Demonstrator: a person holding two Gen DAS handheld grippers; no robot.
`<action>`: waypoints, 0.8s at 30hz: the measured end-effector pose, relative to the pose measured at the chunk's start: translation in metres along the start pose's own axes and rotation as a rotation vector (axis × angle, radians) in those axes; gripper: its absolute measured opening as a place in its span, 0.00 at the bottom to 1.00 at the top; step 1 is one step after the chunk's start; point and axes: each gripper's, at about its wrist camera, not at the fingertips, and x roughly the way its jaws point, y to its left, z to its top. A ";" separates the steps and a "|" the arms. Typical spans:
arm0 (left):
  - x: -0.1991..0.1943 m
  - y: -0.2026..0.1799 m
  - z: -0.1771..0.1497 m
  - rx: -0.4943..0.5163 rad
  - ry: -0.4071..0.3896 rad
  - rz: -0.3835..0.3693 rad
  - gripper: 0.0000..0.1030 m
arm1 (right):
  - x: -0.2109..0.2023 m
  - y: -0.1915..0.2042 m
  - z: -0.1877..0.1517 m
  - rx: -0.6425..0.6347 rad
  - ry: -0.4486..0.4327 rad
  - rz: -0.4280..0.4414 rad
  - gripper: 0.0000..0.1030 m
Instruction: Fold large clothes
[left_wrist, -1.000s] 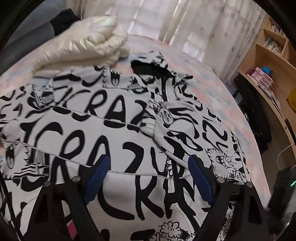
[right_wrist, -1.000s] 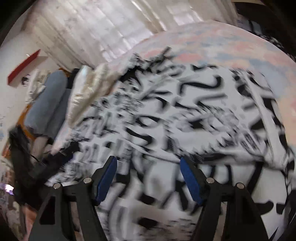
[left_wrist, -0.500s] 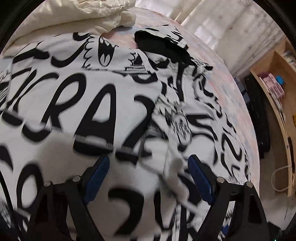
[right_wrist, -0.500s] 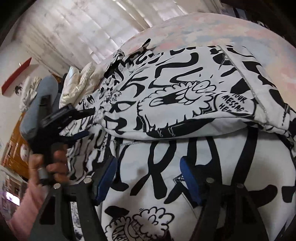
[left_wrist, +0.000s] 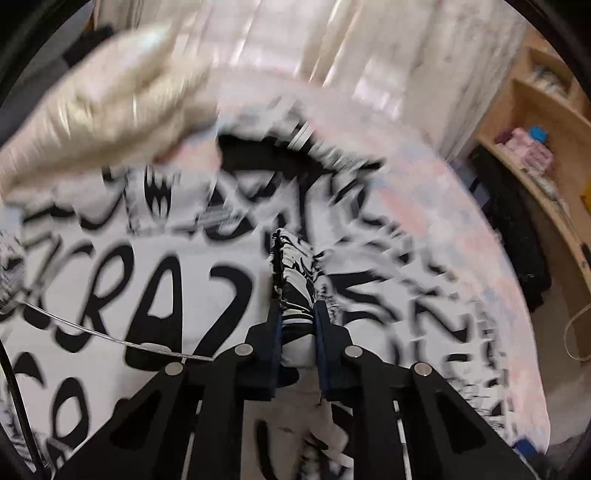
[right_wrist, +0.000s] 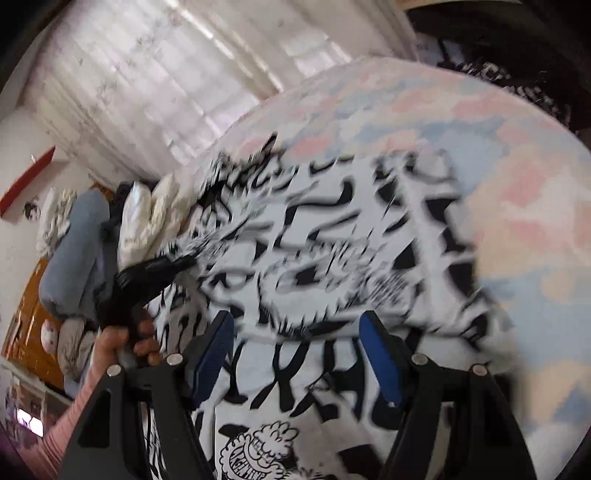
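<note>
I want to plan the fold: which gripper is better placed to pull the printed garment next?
Left: the left gripper has just closed on a bunched fold of the printed garment; the right gripper is open, holding nothing.

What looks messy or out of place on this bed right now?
Only the printed hoodie: its sleeve cuff stands bunched between the left gripper pads, which have just closed on it. A cream jacket lies crumpled beyond.

Left gripper (left_wrist: 295, 317) jaws just closed — pinching sleeve (left_wrist: 295, 269).
</note>
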 end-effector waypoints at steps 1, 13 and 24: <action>-0.014 -0.007 0.000 0.019 -0.021 -0.003 0.13 | -0.009 -0.005 0.006 0.003 -0.028 -0.026 0.69; -0.009 0.026 -0.063 0.030 0.164 0.133 0.15 | 0.035 -0.088 0.032 0.053 0.144 -0.307 0.69; -0.004 0.015 -0.048 0.075 0.132 0.118 0.26 | 0.034 -0.079 0.024 -0.008 0.116 -0.287 0.27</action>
